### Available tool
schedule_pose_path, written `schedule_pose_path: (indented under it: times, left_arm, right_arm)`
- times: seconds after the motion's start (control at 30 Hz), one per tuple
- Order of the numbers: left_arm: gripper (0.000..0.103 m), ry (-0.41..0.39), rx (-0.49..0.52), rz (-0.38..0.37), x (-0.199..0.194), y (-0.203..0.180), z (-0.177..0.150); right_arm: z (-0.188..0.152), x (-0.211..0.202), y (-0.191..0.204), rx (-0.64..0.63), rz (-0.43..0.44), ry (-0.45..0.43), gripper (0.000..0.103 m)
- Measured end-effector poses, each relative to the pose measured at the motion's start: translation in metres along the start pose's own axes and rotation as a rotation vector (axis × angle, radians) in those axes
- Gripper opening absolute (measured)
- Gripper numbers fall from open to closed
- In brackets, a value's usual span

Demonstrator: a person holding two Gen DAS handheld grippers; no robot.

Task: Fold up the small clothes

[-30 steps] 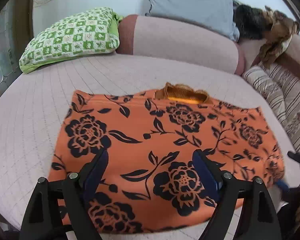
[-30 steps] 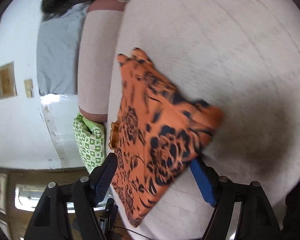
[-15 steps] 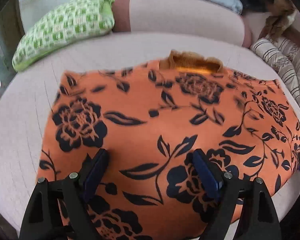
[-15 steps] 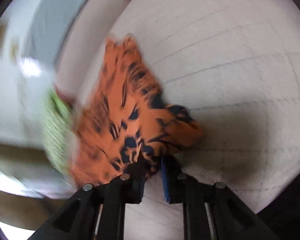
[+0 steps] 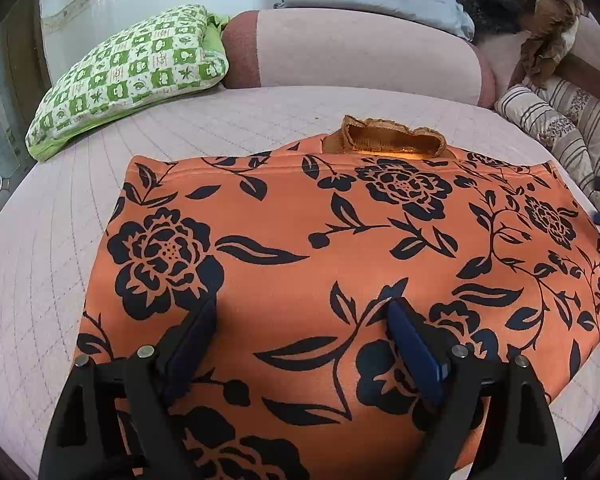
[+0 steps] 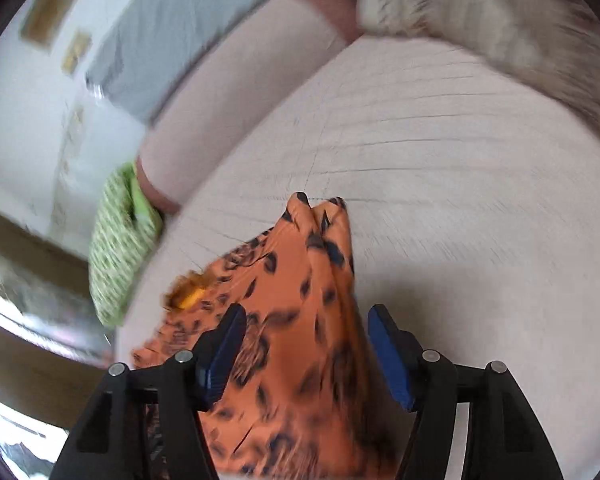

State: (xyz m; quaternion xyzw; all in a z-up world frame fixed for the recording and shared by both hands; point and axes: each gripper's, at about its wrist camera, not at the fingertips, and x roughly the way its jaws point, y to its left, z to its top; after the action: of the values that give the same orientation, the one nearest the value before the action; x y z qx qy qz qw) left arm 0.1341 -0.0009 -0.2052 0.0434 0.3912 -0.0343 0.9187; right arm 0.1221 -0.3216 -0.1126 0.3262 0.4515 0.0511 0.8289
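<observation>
Since half a second ago the right gripper (image 6: 304, 344) has swung round and its jaws have just been opening, the orange garment (image 5: 340, 272) between them unpinched. Left gripper (image 5: 304, 332) hovers spread wide over the garment, which lies flat mid-bed (image 5: 52, 240), near its front edge.

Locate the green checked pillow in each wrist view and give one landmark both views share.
Left wrist: green checked pillow upper left, lying on the bed beyond the orange floral garment.
Right wrist: same pillow at left of centre, blurred, left of the garment.
Shared landmark: the pink bolster behind it.
</observation>
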Motion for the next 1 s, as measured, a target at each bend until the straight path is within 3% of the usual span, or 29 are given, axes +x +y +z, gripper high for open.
schedule_pose_path:
  times: [0.1, 0.13, 0.17, 0.2, 0.33, 0.37, 0.43, 0.47, 0.5, 0.53, 0.63, 0.7, 0.73, 0.83, 0.9, 0.93, 1.0]
  left_arm:
    - [0.089, -0.007, 0.000, -0.003, 0.000, 0.000, 0.001]
    - [0.090, -0.007, -0.001, -0.005, 0.000, 0.001, 0.001]
    - [0.090, -0.011, 0.000, -0.006, 0.000, 0.001, 0.001]
    - [0.090, -0.012, 0.001, -0.006, 0.000, 0.002, 0.001]
    - [0.091, -0.016, 0.001, 0.002, 0.000, 0.000, 0.001]
    - [0.091, -0.015, 0.001, 0.003, 0.001, 0.000, 0.002]
    - [0.091, -0.011, -0.001, -0.001, 0.002, 0.000, 0.003]
    - [0.091, -0.014, -0.005, -0.010, 0.000, 0.002, 0.002]
    - [0.091, -0.016, -0.008, -0.017, 0.000, 0.003, 0.002]
    - [0.091, -0.017, -0.009, -0.022, 0.000, 0.004, 0.002]
    - [0.091, -0.018, -0.014, -0.020, -0.001, 0.003, 0.001]
    - [0.091, -0.018, -0.017, -0.025, -0.002, 0.004, 0.001]
    - [0.091, -0.017, -0.018, -0.028, -0.002, 0.004, 0.001]
    - [0.090, 0.005, -0.020, -0.043, -0.007, 0.006, 0.002]
    - [0.090, 0.029, -0.060, -0.087, -0.020, 0.014, 0.004]
    - [0.090, 0.024, -0.087, -0.104, -0.031, 0.020, 0.005]
    - [0.090, -0.067, -0.141, -0.096, -0.072, 0.044, 0.002]
  right_arm:
    - [0.026, 0.055, -0.003, -0.018, -0.042, 0.132, 0.066]
    - [0.028, 0.067, -0.002, -0.011, -0.027, 0.156, 0.050]
    - [0.030, 0.071, 0.006, -0.057, -0.032, 0.161, 0.025]
    - [0.032, 0.071, 0.014, -0.081, -0.037, 0.163, 0.015]
    - [0.023, 0.033, 0.059, -0.234, -0.097, -0.022, 0.014]
    - [0.020, 0.038, 0.054, -0.242, -0.137, -0.015, 0.015]
    - [0.015, 0.075, 0.025, -0.182, -0.242, 0.094, 0.030]
    - [0.016, 0.072, 0.020, -0.144, -0.211, 0.065, 0.032]
    - [0.016, 0.061, 0.021, -0.105, -0.185, 0.034, 0.040]
    - [0.015, 0.051, 0.028, -0.106, -0.203, 0.014, 0.055]
    - [0.009, 0.022, 0.059, -0.208, -0.314, -0.072, 0.057]
    - [0.003, -0.002, 0.083, -0.266, -0.293, -0.145, 0.060]
    - [-0.002, -0.013, 0.098, -0.304, -0.253, -0.171, 0.068]
    - [-0.010, -0.003, 0.114, -0.357, -0.072, -0.088, 0.078]
    - [-0.008, 0.027, 0.092, -0.288, -0.076, 0.028, 0.077]
    - [-0.006, 0.052, 0.059, -0.151, -0.113, 0.121, 0.070]
    - [-0.005, 0.038, 0.044, -0.037, -0.027, 0.037, 0.070]
